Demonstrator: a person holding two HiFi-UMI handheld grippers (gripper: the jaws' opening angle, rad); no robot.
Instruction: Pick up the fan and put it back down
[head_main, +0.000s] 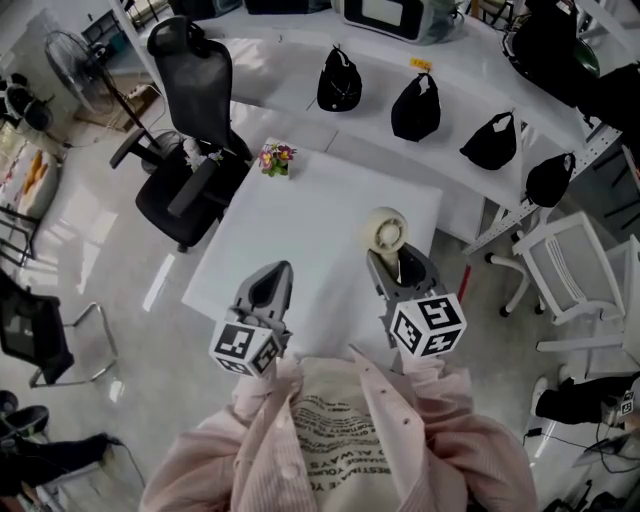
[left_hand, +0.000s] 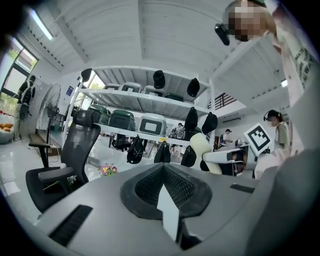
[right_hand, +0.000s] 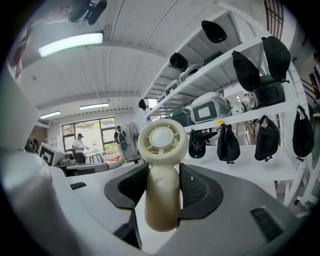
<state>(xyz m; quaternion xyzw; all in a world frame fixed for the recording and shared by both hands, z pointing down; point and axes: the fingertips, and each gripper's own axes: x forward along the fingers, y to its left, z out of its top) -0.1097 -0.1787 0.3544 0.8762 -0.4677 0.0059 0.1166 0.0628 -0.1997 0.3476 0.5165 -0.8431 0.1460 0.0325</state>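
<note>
The right claw (right_hand: 163, 186) grips the cream fan (right_hand: 161, 165) by its handle so the head stays upright, apparently lifted above the white bench (head_main: 300, 215). The left claw (left_hand: 165, 189) is closed, empty and not needed.

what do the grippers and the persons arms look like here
The left hand-held gripper and right hand-held gripper are grey moulded shells with black textured pads. Each carries a white cube with black square markers. The sleeves are pale pink with fine stripes.
</note>
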